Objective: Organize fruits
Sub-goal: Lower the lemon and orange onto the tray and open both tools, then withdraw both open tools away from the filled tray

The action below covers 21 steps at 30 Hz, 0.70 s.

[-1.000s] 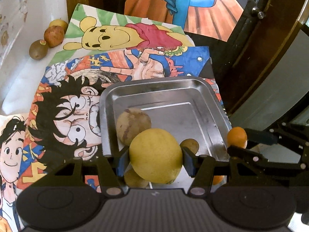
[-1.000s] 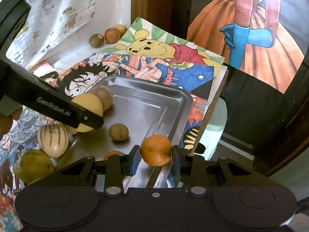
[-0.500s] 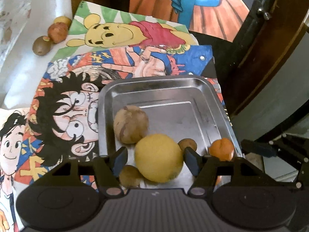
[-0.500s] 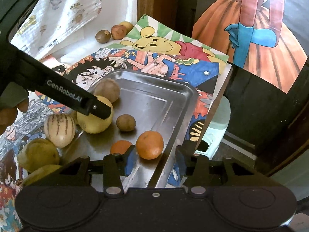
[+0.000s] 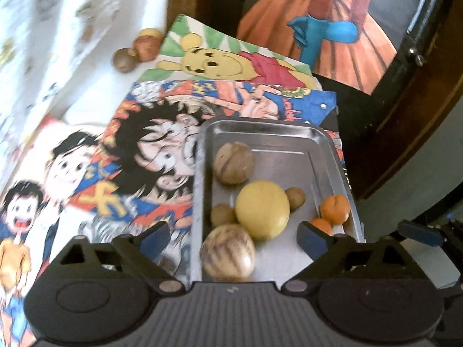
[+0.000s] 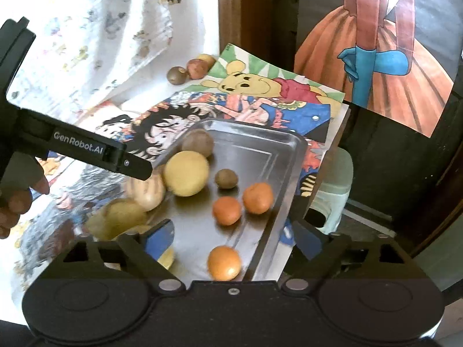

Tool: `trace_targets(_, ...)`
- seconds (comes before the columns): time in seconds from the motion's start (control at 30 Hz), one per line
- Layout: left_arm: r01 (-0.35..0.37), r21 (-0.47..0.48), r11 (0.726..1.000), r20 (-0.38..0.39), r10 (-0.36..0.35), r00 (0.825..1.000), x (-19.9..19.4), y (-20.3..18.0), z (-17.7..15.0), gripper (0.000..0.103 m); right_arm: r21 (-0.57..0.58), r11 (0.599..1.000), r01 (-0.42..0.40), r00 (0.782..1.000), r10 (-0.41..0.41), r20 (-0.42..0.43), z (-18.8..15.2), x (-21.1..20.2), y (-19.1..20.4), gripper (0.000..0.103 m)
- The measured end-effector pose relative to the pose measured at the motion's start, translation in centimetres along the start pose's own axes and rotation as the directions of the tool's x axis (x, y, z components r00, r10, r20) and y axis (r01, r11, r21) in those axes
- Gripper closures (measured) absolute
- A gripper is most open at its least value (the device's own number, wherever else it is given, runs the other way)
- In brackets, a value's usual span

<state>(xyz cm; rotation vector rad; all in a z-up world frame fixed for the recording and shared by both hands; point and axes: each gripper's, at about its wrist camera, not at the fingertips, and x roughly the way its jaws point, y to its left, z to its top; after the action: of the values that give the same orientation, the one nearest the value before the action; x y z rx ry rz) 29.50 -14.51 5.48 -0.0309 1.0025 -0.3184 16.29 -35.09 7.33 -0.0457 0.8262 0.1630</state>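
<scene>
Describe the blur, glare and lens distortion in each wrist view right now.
Left wrist view: motion blur smears the cartoon posters and the striped fruit; the fisheye bends the frame edges. Right wrist view: sharper at the oranges, blurred lower left, the white cloth blown out by bright light, soft glare on the metal tray.

1. We see a table [image 6: 139,98] under a white cloth, its right side papered with cartoon posters [image 6: 260,107].
2. A metal tray [image 6: 260,141] rests on the posters along the right edge.
3. Three small fruits [image 6: 189,69] sit on the bare cloth near the far edge.
</scene>
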Motion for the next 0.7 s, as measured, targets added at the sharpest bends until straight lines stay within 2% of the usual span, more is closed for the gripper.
trace_targets(0.2,-0.019,-0.034,0.999,0.008,0.019,1.000,-2.8,1.0,-2.8,0.001,0.007,0.998,-0.067,0.997,0.067,-0.031,-0.8,-2.0,1.5,0.001)
trace_targets(0.37,-0.030,-0.050,0.998,0.018,0.031,0.999,-5.0,2.1,-4.9,0.001,-0.008,0.993,-0.115,0.990,0.114,-0.077,-1.4,-3.0,3.0,0.001)
trace_targets(0.7,-0.060,-0.028,0.998,-0.010,0.060,0.998,-7.4,3.9,-9.0,0.001,0.009,0.990,-0.141,0.978,0.141,-0.151,-2.3,-3.3,4.3,0.001)
